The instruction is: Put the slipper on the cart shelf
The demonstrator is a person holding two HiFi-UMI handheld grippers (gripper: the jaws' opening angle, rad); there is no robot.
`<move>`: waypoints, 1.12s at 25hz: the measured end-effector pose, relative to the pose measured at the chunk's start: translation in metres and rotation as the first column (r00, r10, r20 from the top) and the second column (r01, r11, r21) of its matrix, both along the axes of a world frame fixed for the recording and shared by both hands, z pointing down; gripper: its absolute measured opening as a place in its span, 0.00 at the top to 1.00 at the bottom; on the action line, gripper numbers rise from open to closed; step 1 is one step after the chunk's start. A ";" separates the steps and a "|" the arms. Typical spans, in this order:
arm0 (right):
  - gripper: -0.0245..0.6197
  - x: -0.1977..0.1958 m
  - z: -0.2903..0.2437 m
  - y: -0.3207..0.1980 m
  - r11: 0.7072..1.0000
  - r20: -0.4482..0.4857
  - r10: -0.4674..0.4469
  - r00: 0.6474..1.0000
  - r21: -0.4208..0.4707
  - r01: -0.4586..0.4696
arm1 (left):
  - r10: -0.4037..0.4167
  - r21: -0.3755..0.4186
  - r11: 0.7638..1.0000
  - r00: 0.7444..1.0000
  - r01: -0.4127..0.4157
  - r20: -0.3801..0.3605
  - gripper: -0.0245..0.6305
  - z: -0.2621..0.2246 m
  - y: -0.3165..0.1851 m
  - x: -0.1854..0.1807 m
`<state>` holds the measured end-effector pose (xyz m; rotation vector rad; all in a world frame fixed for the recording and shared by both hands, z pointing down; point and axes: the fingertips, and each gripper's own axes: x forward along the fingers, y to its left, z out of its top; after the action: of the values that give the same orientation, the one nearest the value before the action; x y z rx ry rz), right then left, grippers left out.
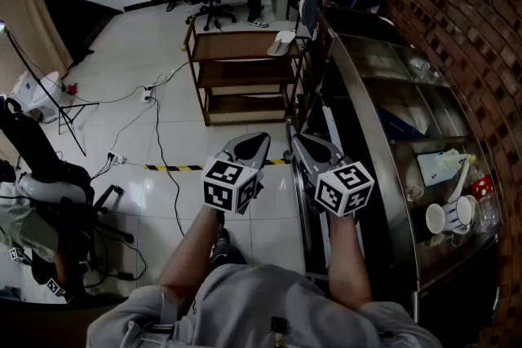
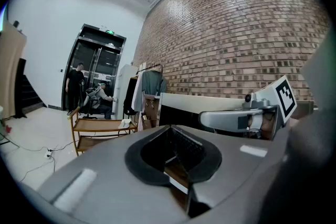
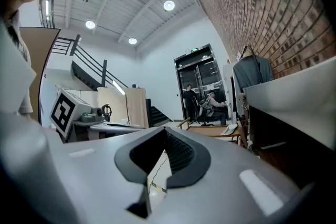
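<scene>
A white slipper (image 1: 283,42) lies on the top shelf, right end, of the wooden cart (image 1: 236,46).

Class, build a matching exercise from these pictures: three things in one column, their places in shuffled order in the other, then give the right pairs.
Things:
1. slipper
2. cups
3. striped tape

Places:
A. on the floor
B. on the top shelf of the cart
C. on the steel counter

Pairs: 1-B, 2-C, 3-A

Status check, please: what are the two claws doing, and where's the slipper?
Shut and empty: left gripper, right gripper. The slipper lies on the top shelf of the cart, well ahead. A cable and striped tape cross the floor between.
</scene>
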<state>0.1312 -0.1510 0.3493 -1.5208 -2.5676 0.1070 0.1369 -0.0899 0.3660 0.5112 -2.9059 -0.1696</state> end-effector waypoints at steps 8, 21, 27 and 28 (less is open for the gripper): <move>0.96 -0.039 0.004 0.048 1.000 -0.004 0.022 1.000 0.010 -0.022 | 0.014 0.010 1.000 1.000 -0.014 0.003 0.95 0.001 0.050 -0.040; 0.96 -0.140 -0.001 0.189 0.995 -0.011 0.094 0.995 0.034 -0.094 | 0.084 0.034 0.996 0.996 -0.084 -0.017 0.95 0.006 0.191 -0.142; 0.96 -0.186 0.008 0.229 0.991 -0.027 0.127 0.992 0.037 -0.126 | 0.096 0.035 0.995 0.995 -0.095 -0.036 0.95 0.017 0.236 -0.190; 0.96 -0.193 0.010 0.233 0.991 -0.032 0.129 0.991 0.039 -0.128 | 0.097 0.039 0.995 0.994 -0.095 -0.042 0.95 0.020 0.241 -0.198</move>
<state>-0.0621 0.0818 0.3592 -1.3290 -2.6237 0.0999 -0.0607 0.1509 0.3855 0.6434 -2.8331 -0.2185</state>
